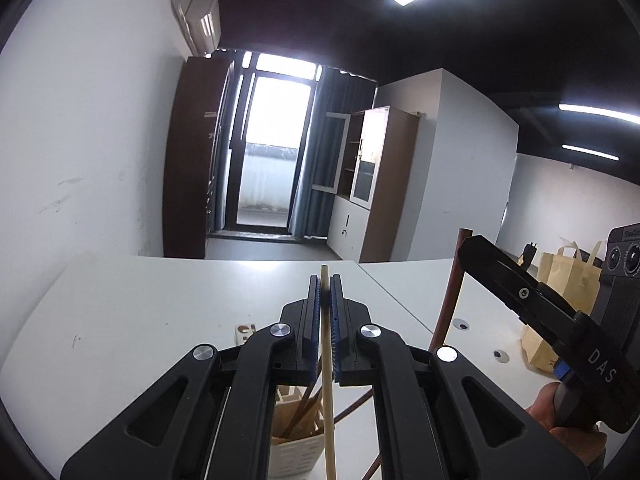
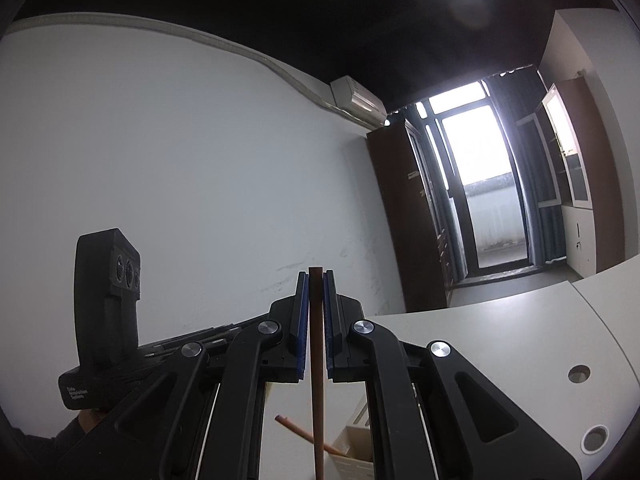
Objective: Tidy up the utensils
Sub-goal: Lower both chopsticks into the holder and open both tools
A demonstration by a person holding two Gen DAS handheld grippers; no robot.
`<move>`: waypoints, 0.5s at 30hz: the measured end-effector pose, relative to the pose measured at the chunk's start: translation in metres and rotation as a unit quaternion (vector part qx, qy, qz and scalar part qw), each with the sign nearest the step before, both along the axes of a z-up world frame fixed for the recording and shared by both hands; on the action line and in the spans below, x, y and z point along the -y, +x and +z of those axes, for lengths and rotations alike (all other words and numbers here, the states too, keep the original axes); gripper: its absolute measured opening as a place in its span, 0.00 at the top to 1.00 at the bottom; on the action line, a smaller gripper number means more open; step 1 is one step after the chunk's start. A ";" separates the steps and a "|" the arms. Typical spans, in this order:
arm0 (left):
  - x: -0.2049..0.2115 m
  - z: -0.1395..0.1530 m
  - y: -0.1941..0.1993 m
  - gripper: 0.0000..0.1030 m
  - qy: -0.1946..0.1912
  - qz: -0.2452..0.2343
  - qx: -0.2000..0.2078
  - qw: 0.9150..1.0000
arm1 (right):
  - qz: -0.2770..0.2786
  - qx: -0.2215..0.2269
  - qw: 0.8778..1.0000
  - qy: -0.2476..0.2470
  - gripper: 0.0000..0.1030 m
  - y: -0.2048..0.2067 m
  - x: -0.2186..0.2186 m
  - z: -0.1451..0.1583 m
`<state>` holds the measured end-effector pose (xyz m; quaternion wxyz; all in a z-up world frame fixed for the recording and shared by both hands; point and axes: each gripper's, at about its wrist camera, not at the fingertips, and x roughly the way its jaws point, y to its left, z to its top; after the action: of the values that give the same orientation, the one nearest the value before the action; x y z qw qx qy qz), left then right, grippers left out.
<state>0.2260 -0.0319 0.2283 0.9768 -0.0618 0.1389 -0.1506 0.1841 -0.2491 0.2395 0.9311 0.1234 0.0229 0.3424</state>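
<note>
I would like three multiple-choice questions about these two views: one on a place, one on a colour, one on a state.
1. Where is the utensil holder?
A. on the white table, below the left gripper
B. on the floor
C. in the cabinet

2. What colour is the stick in the right gripper?
A. pale
B. dark brown
C. blue

3. How is the left gripper?
A. wide open
B. shut, holding nothing
C. shut on a pale stick

Answers:
1 A, it stands on the table under the fingers.
2 B, the brown stick shows it.
3 C, the pale stick is clamped.
</note>
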 end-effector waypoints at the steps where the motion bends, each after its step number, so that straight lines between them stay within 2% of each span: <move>1: 0.001 0.002 0.005 0.96 -0.001 0.004 0.009 1.000 | -0.004 0.005 1.000 0.003 0.93 0.004 0.000 0.000; 4: -0.001 0.004 0.010 0.96 -0.009 0.012 0.037 0.999 | -0.020 0.025 0.999 0.007 0.93 0.011 0.000 -0.003; 9: 0.001 -0.001 0.014 0.96 -0.014 0.082 0.105 0.991 | -0.038 0.042 0.998 0.017 0.93 0.021 0.007 -0.014; 15: 0.008 -0.007 0.022 0.96 -0.024 0.085 0.136 0.987 | -0.078 0.077 0.994 0.020 0.93 0.025 0.011 -0.023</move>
<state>0.2480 -0.0400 0.2215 0.9941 -0.0763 -0.0045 -0.0770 0.2088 -0.2599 0.2166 0.9512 0.1170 -0.0652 0.2780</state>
